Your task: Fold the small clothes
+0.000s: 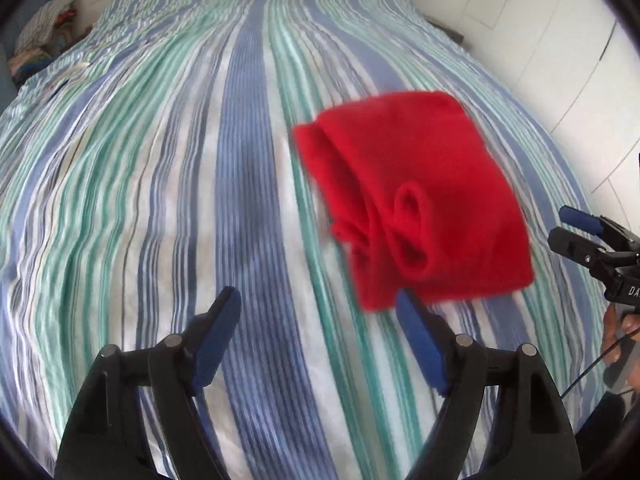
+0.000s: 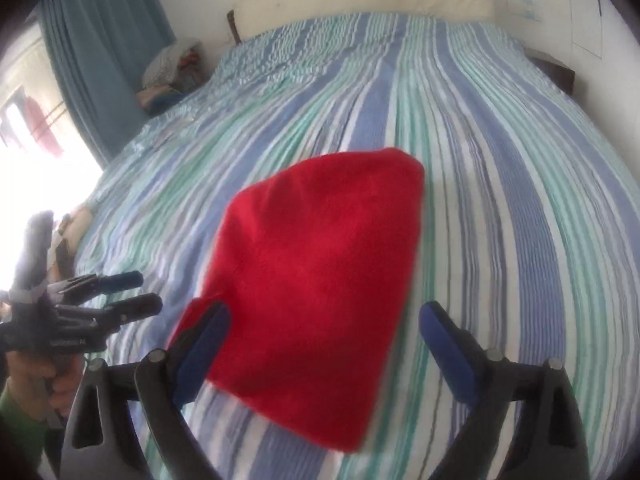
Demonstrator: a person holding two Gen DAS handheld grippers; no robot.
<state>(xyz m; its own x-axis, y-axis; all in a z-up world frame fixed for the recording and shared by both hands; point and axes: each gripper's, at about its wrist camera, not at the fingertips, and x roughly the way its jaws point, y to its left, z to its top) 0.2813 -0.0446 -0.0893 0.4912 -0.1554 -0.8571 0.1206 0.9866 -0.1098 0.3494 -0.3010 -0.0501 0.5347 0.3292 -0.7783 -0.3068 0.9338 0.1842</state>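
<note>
Left wrist view shows your left tool point(image 1: 318, 312) spread wide with nothing between its pads, hovering over the striped bed point(image 1: 160, 160). Folded red garment point(image 1: 412, 200) lies flat on the bedspread just ahead to its right. Your right tool point(image 2: 324, 332) also gapes empty above that garment.

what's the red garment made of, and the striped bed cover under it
Red garment: probably fleece or a soft knit; the surface looks matte and fuzzy, with thick rolled edges showing in the left wrist view, though motion blur leaves it open.
Striped bed cover: likely woven cotton, matte, with fine crinkled ribs running along the blue, green and white stripes, like seersucker.
</note>
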